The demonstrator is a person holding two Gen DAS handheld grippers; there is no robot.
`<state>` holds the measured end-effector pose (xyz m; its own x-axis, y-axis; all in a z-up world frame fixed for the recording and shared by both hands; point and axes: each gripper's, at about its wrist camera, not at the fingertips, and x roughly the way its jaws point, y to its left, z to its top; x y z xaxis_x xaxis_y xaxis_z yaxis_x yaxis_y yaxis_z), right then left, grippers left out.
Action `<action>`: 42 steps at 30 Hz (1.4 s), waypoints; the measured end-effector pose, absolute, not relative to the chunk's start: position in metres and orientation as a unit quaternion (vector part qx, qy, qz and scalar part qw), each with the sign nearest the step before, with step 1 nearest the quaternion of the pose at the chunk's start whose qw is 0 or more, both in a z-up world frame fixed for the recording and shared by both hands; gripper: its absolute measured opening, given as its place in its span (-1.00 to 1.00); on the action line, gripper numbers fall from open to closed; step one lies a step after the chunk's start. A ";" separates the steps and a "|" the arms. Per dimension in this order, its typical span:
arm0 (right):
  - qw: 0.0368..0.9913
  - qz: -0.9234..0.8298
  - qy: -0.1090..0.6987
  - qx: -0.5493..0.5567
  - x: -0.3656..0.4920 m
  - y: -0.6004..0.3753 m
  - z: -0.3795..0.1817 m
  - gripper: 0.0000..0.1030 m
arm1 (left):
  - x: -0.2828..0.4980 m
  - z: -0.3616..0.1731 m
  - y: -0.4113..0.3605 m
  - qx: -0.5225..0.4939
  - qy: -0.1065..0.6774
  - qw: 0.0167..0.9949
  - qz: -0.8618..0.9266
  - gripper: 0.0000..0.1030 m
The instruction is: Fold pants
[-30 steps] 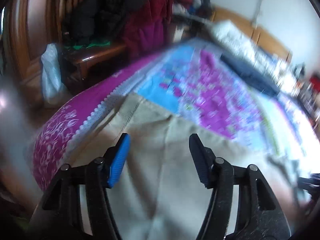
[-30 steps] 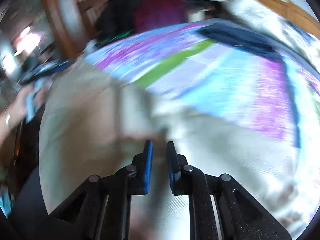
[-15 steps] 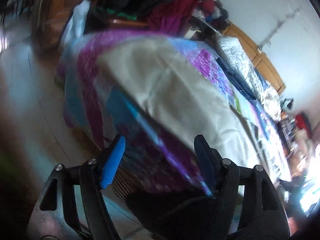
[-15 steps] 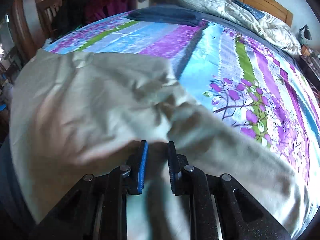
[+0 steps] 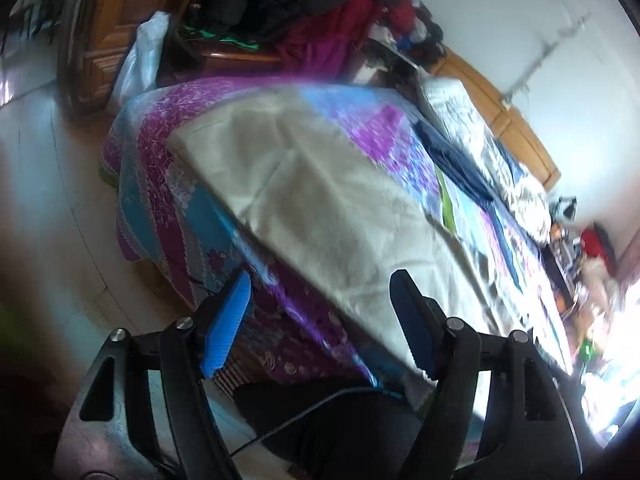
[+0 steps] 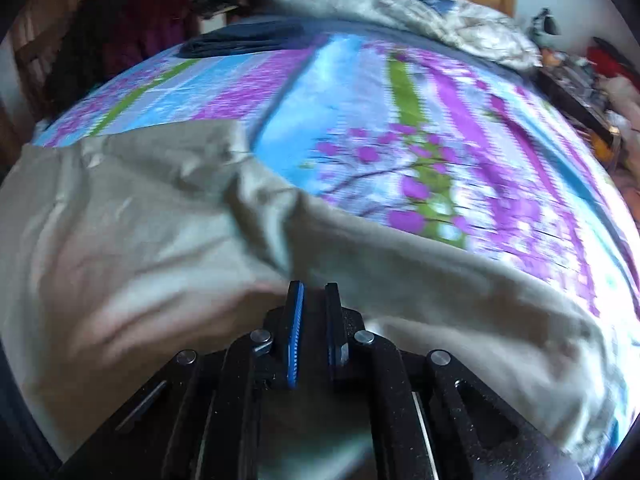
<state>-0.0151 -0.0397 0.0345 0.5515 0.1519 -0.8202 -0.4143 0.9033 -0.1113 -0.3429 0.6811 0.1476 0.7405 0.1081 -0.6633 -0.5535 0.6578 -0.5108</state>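
item: beige pants [image 5: 320, 200], plain light khaki-ish fabric, no print or pattern on it

state: spread out pretty flat across most of their length, a few soft creases running through the cloth

pose: laid lengthwise along the near edge of the bed, one squared-off end toward the bed's corner

right wrist view: same pants [image 6: 132, 240], way more rumpled here, a bunched ridge of folds through the middle and a long strip [image 6: 460, 280] trailing off to the right

where: on top of the purple, blue and green floral bedspread

detail: which end is the waistband, can't tell, it's blurry
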 end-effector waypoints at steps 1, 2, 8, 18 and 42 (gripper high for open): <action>0.880 0.126 0.436 -0.141 -0.023 -0.052 0.042 -0.62 | -0.346 0.144 0.686 -0.374 0.298 0.856 0.198 0.42; 0.888 0.119 0.427 -0.119 -0.032 -0.063 0.051 -0.59 | -0.348 0.139 0.693 -0.385 0.290 0.852 0.204 0.42; 0.863 0.286 0.393 -0.135 -0.066 0.007 0.089 -0.40 | -0.353 0.110 0.738 -0.441 0.258 0.830 0.225 0.42; 0.664 0.592 0.372 -0.264 -0.036 0.383 0.114 0.27 | -0.342 0.090 0.781 -0.470 0.213 0.829 0.216 0.42; 0.472 0.724 0.390 -0.318 -0.055 0.687 0.008 -0.67 | -0.329 0.089 0.803 -0.456 0.172 0.848 0.206 0.51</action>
<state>-0.0554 0.6868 0.0075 -0.3533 0.4357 -0.8279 -0.9309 -0.2511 0.2652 -0.3293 0.8029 0.0892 0.8555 0.1926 -0.4806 -0.5071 0.4992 -0.7026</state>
